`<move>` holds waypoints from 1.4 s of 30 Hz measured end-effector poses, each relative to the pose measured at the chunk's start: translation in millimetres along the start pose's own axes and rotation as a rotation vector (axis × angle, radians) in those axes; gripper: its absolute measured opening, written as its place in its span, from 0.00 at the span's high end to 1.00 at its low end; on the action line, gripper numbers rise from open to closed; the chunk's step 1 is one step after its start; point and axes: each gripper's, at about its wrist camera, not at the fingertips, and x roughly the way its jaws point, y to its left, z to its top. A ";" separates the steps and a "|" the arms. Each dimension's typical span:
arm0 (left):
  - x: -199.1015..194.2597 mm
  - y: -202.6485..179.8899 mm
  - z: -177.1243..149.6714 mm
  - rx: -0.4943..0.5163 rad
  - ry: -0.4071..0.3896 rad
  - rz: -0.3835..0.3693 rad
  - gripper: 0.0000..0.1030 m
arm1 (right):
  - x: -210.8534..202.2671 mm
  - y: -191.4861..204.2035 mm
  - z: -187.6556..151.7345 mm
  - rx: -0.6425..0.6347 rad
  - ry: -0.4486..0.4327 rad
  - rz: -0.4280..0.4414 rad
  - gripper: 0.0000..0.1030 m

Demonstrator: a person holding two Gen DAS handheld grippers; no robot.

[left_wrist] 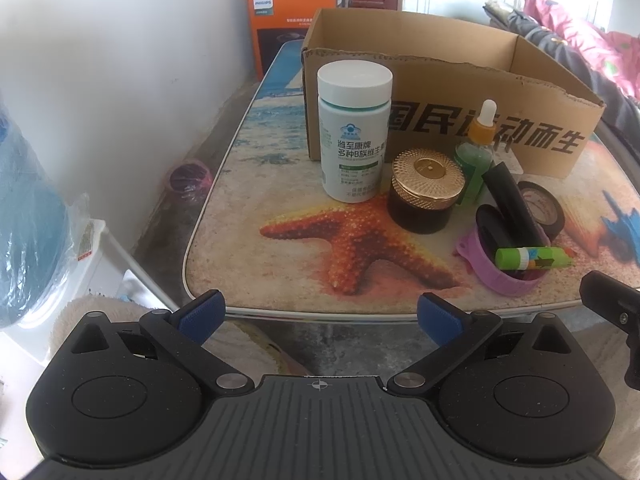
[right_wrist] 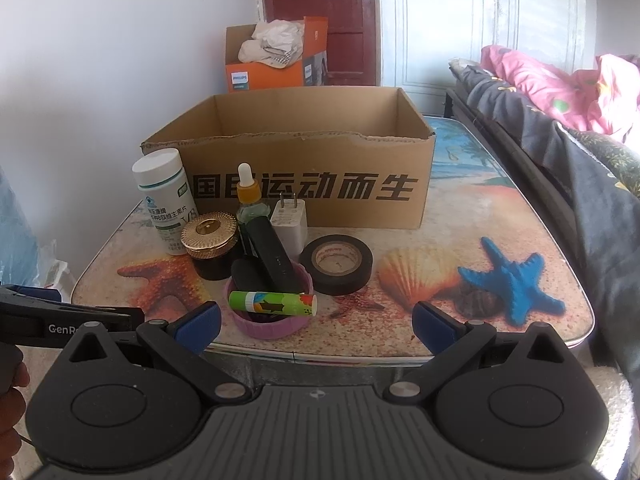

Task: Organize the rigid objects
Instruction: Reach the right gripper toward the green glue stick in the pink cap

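Small hard items clustered before an open cardboard box [right_wrist: 304, 196], both grippers spread wide and empty

The left gripper [left_wrist: 320, 316] and right gripper [right_wrist: 316, 322] hang short of the table [right_wrist: 440, 328] edge, holding nothing. The white vitamin bottle [left_wrist: 354, 132] stands upright against the box's front left corner: stiff, probably light, with smooth sides best pinched mid-body under the cap. The gold-lidded jar [right_wrist: 210, 250] beside it looks like heavier, breakable glass; its knurled lid offers grip. The glue stick [right_wrist: 272, 304] lies across the purple lid [right_wrist: 268, 320], round and likely to roll, so it should be taken across its middle. The black tape roll [right_wrist: 337, 264] lies flat just beside
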 end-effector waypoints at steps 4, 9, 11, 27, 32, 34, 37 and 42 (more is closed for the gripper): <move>0.0 0.2 0.4 0.002 0.000 0.005 0.00 | 1.5 1.5 0.0 -0.002 0.001 0.003 0.00; 1.0 0.9 0.8 0.001 0.003 0.006 0.00 | 1.7 2.0 0.2 -0.001 0.001 0.003 0.00; 1.1 1.0 0.8 0.002 0.003 0.007 0.00 | 1.8 2.4 0.1 -0.002 0.001 0.004 0.00; 0.9 3.2 3.6 0.012 0.003 0.022 0.00 | 2.9 5.7 2.7 -0.006 -0.019 0.014 0.00; 2.4 2.3 5.2 0.015 0.007 0.027 0.00 | 4.5 4.3 3.2 0.002 -0.023 0.021 0.00; 4.1 1.5 5.4 0.018 0.013 0.028 0.00 | 5.6 3.4 2.2 0.006 -0.022 0.024 0.00; 7.2 -1.4 4.9 0.026 0.021 0.033 0.00 | 7.4 1.2 1.2 0.014 -0.017 0.028 0.00; 11.5 -4.1 5.8 0.032 0.031 0.040 0.00 | 12.5 -2.7 1.3 0.028 -0.012 0.036 0.00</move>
